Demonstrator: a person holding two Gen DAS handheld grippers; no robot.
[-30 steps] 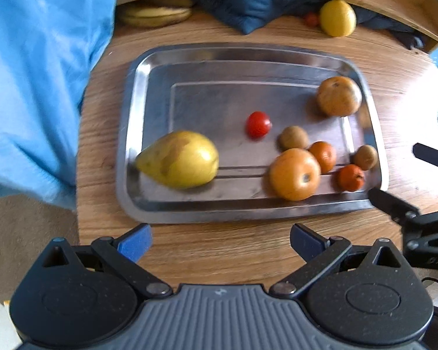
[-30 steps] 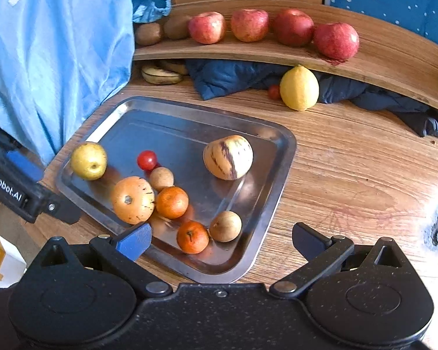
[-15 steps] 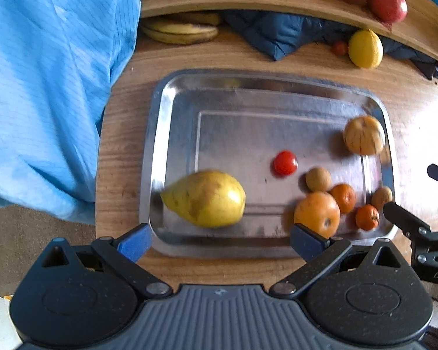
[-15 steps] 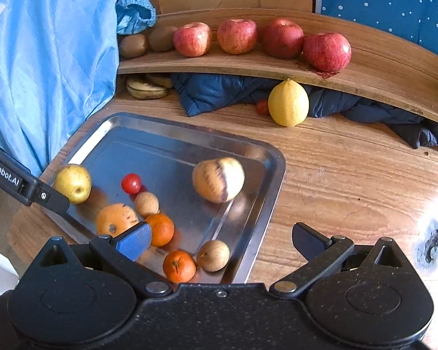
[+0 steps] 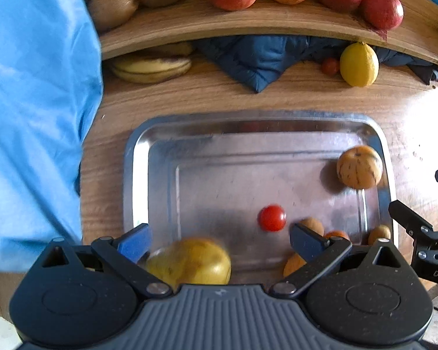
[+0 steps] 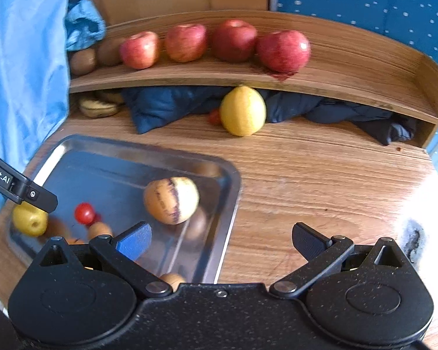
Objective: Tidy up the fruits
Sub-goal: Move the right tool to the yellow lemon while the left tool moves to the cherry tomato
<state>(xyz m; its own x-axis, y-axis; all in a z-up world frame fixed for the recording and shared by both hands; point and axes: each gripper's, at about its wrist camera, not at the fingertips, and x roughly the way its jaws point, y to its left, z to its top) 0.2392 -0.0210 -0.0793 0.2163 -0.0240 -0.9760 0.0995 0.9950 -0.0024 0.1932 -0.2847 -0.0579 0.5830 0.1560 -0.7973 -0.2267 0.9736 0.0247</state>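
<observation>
Bench (image 6: 321,175): wood top, carries everything; a raised wooden shelf (image 6: 350,67) runs along the back. Blue cloth (image 5: 35,122) hangs at the left edge, dark blue fabric (image 5: 257,58) is bunched under the shelf.

Steel tray (image 5: 137,157) sits mid-bench w/ a raised lip, which prob. is why the loose round fruit is kept in it: nothing rolls off.

Shelf holds four red apples (image 6: 283,49) in a row plus brown kiwis (image 6: 83,61) at the left end, so like is grouped w/ like up there; I'd judge that's the sorting target. Bananas (image 5: 151,68) lie under the shelf, lemon (image 6: 242,110) on the bench just in front of it, small red fruit touching its left side.

In tray: yellow pear (image 5: 189,262) at the near edge, striped melon-like fruit (image 6: 172,199) toward the right wall, oranges and small brown fruits clustered near the right corner (partly hidden, count unclear), cherry tomato (image 5: 272,218) about centre.

Left gripper (image 5: 219,243): fingers spread wide, holding nothing, one each side above the pear, apparently lined up to take it; pear is blurred, contact not clear.

Right gripper (image 6: 220,240): fingers wide apart, empty, over the tray's right rim and bare bench.
</observation>
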